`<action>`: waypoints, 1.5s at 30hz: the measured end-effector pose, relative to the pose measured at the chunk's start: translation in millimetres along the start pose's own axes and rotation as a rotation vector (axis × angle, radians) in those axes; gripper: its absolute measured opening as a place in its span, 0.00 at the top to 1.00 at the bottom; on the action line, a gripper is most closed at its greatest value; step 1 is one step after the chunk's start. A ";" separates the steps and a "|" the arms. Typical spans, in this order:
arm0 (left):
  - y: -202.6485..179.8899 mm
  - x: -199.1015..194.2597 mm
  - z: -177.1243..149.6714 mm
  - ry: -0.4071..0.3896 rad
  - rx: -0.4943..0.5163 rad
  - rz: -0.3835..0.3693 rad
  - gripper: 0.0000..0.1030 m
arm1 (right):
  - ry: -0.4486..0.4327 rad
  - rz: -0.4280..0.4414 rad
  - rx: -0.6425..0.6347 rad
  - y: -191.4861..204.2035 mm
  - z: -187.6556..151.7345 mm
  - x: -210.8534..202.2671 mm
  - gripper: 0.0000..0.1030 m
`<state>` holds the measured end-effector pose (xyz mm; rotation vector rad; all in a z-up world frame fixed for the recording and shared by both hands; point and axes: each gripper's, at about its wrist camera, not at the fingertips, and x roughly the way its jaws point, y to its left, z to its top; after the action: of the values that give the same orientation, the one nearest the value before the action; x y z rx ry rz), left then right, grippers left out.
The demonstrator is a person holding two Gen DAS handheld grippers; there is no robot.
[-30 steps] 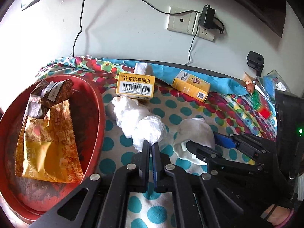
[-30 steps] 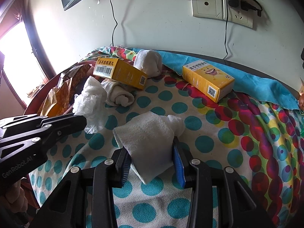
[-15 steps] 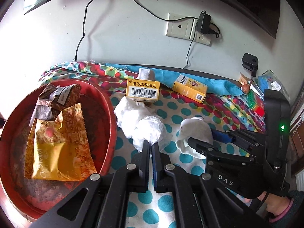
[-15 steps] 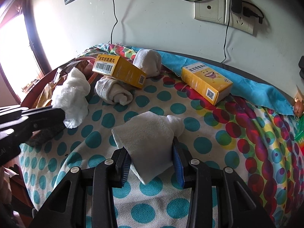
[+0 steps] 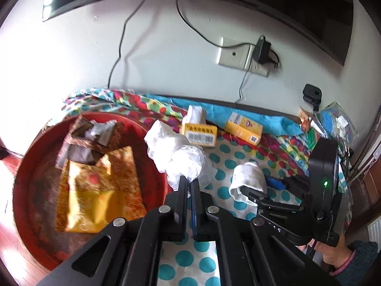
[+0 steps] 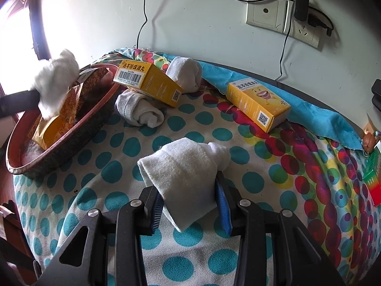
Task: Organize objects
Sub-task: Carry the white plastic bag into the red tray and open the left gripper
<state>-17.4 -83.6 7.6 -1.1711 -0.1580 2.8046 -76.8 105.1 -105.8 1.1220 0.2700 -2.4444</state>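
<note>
— Where does everything sit?
— The tray (image 6: 59, 140) is at my left with packets (image 5: 100, 205) in it. Two boxes (image 6: 147, 82) (image 6: 258, 109) lie behind, a rolled towel (image 6: 140, 112) before the left box (image 6: 147, 82).
— And nearest?
— The folded towel (image 6: 183, 176), between my right hand-held gripper's (image 6: 190, 211) fingers.

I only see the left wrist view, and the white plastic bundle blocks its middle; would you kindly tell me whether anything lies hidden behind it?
Observer: Yes, a rolled towel lies on the spotted cloth beside the barcode box.
Operator: Thanks. Does the bundle hang over the red tray?
Observer: It appears to, above the snack packets, pinched by the left gripper.
Operator: And the right gripper?
Observer: Both its fingers press a folded towel's sides.
</note>
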 end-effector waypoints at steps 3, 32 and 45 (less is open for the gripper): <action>10.3 -7.8 5.5 -0.008 -0.021 0.008 0.98 | 0.003 -0.008 -0.006 0.7 -0.1 0.2 0.64; 146.9 -22.6 18.3 0.022 -0.212 0.192 0.98 | 0.028 -0.021 -0.002 -3.0 0.7 4.3 0.59; 175.1 9.5 -0.8 0.106 -0.228 0.279 0.98 | 0.026 -0.050 -0.022 -0.7 0.8 4.8 0.58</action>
<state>-32.3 -255.6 -23.0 -1.4950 -0.3395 3.0152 -80.5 103.9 -108.9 1.1515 0.3364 -2.4654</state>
